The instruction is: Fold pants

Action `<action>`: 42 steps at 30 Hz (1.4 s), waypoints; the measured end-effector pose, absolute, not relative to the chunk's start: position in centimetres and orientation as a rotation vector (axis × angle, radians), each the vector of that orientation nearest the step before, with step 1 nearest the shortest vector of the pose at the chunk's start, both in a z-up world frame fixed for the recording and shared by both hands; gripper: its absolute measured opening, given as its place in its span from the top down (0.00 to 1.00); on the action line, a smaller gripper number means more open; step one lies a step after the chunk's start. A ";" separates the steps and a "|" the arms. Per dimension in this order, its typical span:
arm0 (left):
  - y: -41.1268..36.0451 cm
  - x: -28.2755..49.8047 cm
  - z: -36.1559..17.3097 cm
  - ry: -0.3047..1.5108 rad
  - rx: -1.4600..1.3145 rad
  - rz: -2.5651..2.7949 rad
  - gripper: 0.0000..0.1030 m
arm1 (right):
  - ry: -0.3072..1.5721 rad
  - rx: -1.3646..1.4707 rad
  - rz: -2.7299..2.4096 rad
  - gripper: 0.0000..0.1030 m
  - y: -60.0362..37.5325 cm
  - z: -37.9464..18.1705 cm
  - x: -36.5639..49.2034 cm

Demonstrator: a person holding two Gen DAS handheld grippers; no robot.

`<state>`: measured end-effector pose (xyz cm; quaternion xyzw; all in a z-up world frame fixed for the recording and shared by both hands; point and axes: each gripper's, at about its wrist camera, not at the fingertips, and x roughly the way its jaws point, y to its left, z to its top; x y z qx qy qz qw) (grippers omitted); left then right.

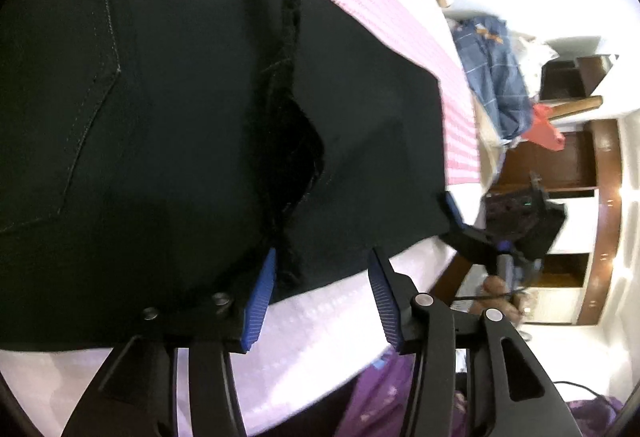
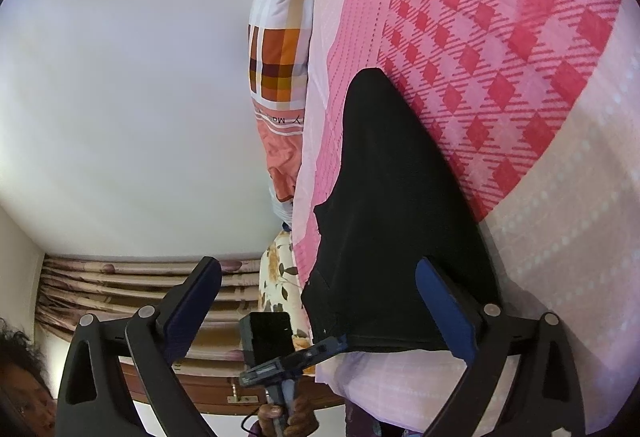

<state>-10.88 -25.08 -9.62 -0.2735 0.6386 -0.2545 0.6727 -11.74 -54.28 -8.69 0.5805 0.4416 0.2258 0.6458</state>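
Observation:
Black pants (image 1: 168, 109) lie on a pink checked bedsheet (image 1: 400, 25), back pocket with light stitching at the left. My left gripper (image 1: 320, 301) is open at the near edge of the pants, its blue pads (image 1: 262, 301) either side of a fold of cloth. In the right wrist view the pants (image 2: 392, 221) stretch away as a long dark shape on the sheet (image 2: 500, 49). My right gripper (image 2: 320, 309) is open wide at the pants' near end, one finger over the cloth edge. The left gripper shows there too (image 2: 332, 347), and the right gripper in the left wrist view (image 1: 454, 213).
Checked and floral pillows (image 2: 280, 49) lie along the far side of the bed. Clothes hang by a wooden wardrobe (image 1: 568, 165). A blue checked garment (image 1: 492, 77) lies beyond the bed. Purple cloth (image 1: 384, 393) is below the bed edge. A curtain (image 2: 132, 289) hangs behind.

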 end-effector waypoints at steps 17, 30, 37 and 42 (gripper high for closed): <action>-23.9 -12.3 -8.9 1.386 -0.680 -0.539 0.93 | 0.998 1.340 0.499 0.05 -54.5 -8.8 -12.2; -21.8 -12.8 -7.5 1.302 -0.649 -0.436 0.58 | 0.950 1.263 0.580 0.05 -53.6 -6.4 -11.8; -21.6 -12.8 -6.4 1.236 -0.532 -0.366 0.33 | 0.999 1.007 0.849 0.05 -46.3 -3.1 -11.3; -20.8 -13.5 -7.6 1.242 -0.600 -0.370 0.33 | 1.082 0.753 0.932 0.06 -39.1 -2.9 -10.2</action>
